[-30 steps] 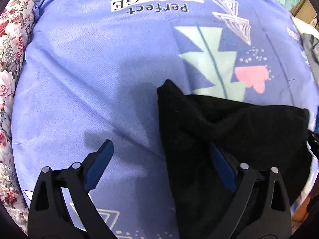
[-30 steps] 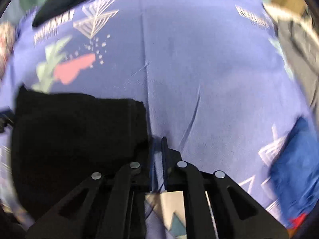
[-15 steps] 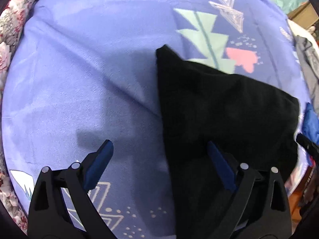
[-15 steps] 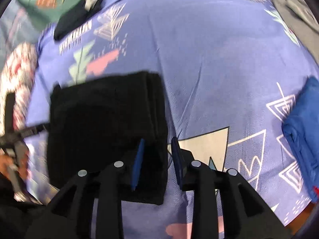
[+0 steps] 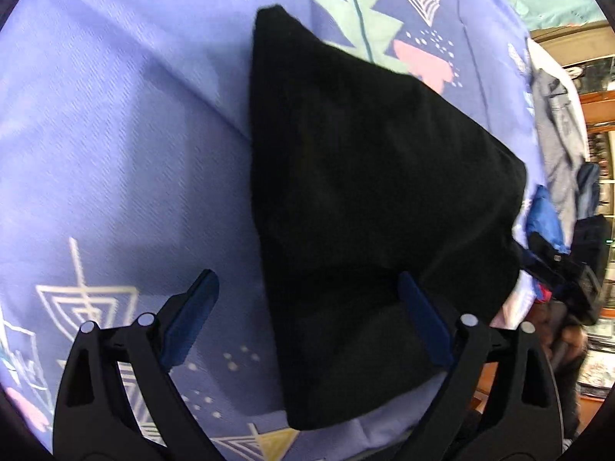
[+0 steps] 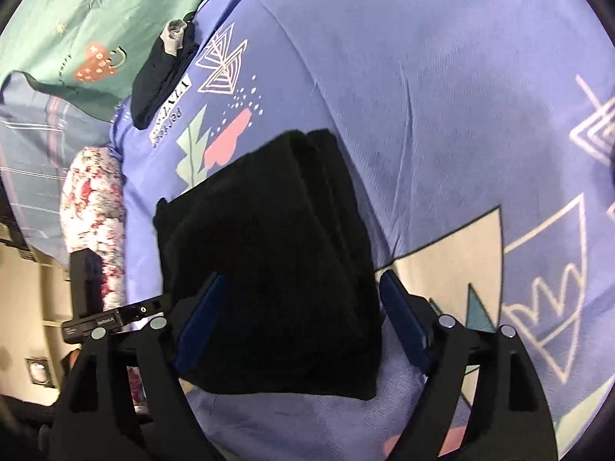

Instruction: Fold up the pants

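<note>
The black pants (image 5: 369, 199) lie folded in a compact stack on the purple patterned bedsheet (image 5: 115, 115); they also show in the right wrist view (image 6: 276, 253), with stacked fold edges along their right side. My left gripper (image 5: 307, 315) is open and empty, above the near left edge of the stack. My right gripper (image 6: 303, 307) is open and empty, its blue pads straddling the near part of the stack without gripping it. The other gripper's black body (image 5: 557, 269) shows at the far right.
Another folded dark garment (image 6: 161, 73) lies near the sheet's far edge by a green cover (image 6: 77, 19). A floral pillow (image 6: 96, 207) lies at the left. Grey clothes (image 5: 553, 123) and a blue garment (image 5: 546, 219) lie at the right. The bed edge runs near the stack.
My right gripper has opened from shut and pulled back from the stack's edge. Both grippers have drawn back toward the near bed edge. The folded pants stay in place.
</note>
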A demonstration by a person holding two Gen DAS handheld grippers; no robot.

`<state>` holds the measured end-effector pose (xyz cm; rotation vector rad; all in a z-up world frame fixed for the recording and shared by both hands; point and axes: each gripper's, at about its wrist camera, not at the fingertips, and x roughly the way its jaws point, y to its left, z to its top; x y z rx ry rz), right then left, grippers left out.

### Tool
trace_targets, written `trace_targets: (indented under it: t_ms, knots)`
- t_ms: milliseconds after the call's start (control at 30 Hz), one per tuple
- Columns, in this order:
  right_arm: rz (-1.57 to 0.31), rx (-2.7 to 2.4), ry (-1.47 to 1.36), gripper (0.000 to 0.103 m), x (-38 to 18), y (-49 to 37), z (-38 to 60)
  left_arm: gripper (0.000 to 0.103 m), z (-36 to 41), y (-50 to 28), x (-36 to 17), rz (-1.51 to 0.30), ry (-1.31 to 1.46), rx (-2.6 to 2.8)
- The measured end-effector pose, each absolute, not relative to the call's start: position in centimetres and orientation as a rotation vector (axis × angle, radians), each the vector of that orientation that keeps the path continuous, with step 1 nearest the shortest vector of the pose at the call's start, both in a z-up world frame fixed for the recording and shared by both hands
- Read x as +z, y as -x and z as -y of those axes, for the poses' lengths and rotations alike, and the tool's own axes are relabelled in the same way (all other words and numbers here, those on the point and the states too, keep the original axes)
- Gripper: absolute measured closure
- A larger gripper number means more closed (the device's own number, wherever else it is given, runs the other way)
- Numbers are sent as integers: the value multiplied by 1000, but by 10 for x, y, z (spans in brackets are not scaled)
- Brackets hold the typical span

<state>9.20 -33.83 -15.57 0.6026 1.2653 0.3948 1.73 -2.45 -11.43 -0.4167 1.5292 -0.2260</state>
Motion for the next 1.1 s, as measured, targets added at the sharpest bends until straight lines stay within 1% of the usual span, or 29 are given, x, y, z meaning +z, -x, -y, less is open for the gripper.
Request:
trace_targets:
  t_ms: [133, 167, 267, 367, 467, 500, 533, 633, 733, 833, 967, 1000, 1033, 1100]
  knots:
    - [-1280, 445, -662, 21, -166, -88, 348, 9, 20, -17, -119, -1532, 476, -282]
    - [-1293, 477, -689, 23, -169, -87, 348, 9, 16, -13, -120, -1533, 490, -304]
    - [-1294, 556, -689, 23, -172, -86, 343, 9, 8, -6, -122, -1527, 544, -354]
    - [-1292, 605, -778, 23, -178, -88, 343, 9, -8, 1, -124, -1515, 618, -393]
    - [-1275, 647, -845, 24, -181, -94, 337, 10, -18, -3, -131, -1517, 712, -420]
    - [-1277, 648, -844, 26, -182, -95, 335, 10, -19, -6, -132, -1520, 725, -422]
    - [-1284, 639, -817, 27, -181, -99, 331, 11, -22, -8, -131, -1516, 729, -421]
    - [-1297, 616, -778, 29, -180, -107, 328, 28, -23, -21, -128, -1491, 709, -410]
    - [-1305, 606, -751, 36, -181, -110, 329, 28, -19, -28, -131, -1512, 710, -426]
    - [-1300, 606, -748, 36, -181, -108, 331, 29, -5, -30, -132, -1538, 692, -478]
    - [-1302, 595, -763, 36, -184, -107, 327, 29, 10, -29, -132, -1517, 678, -492]
    - [-1308, 591, -776, 43, -185, -108, 325, 35, 13, -31, -132, -1517, 683, -484]
    - [-1322, 582, -772, 49, -186, -107, 321, 70, 19, -34, -132, -1523, 664, -465]
    - [-1340, 579, -744, 60, -182, -107, 314, 75, 24, -36, -125, -1530, 605, -423]
